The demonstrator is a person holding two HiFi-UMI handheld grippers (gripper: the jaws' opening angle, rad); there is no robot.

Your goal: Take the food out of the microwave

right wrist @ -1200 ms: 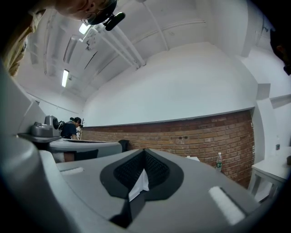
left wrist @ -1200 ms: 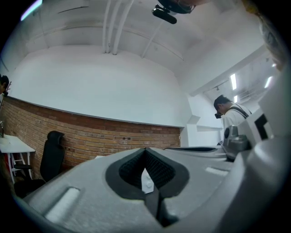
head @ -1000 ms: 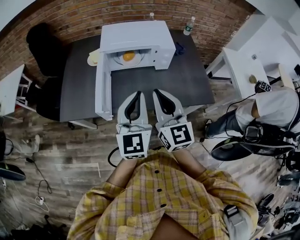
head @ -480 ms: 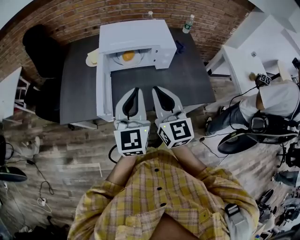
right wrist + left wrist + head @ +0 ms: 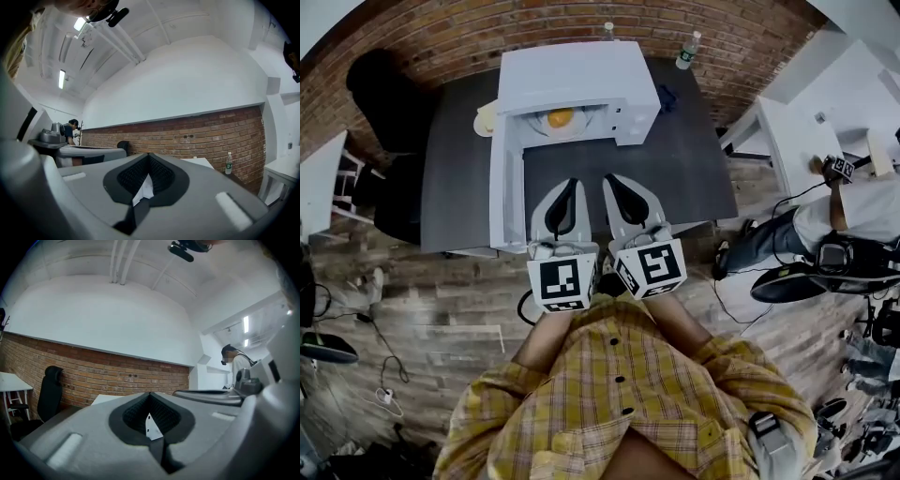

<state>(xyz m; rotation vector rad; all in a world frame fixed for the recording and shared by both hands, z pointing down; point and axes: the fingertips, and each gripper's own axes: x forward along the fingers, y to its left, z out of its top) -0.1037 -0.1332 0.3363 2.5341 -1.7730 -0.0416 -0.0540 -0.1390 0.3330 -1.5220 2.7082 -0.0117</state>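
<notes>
Left tool (image 5: 570,187) and right tool (image 5: 613,181) show side by side in the head view, in front of the microwave (image 5: 572,75) and over the near edge of the dark table (image 5: 694,159), both pointing toward the oven. Each has its jaws together with nothing between them. The microwave door (image 5: 504,187) stands wide open on the oven's left side, just beside the left tool. The food (image 5: 561,118), an orange-yellow mound on a pale plate, sits inside the microwave cavity, well apart from both tools. A yellow item (image 5: 486,117) lies on the table against the microwave's left side. A bottle (image 5: 686,52) stands on the table behind and to the right of the microwave, by the brick wall (image 5: 441,37). A black chair (image 5: 384,94) stands left of the microwave, off the table. Another person (image 5: 853,216) sits far to the microwave's right.

From the left gripper view, that tool's jaws meet at the tips. A sliver of white shows through the padded opening. The brick wall and chair lie beyond.

From the right gripper view, that tool's jaws are likewise pressed together and empty, with a white sliver in the opening and the bottle standing to the right.
</notes>
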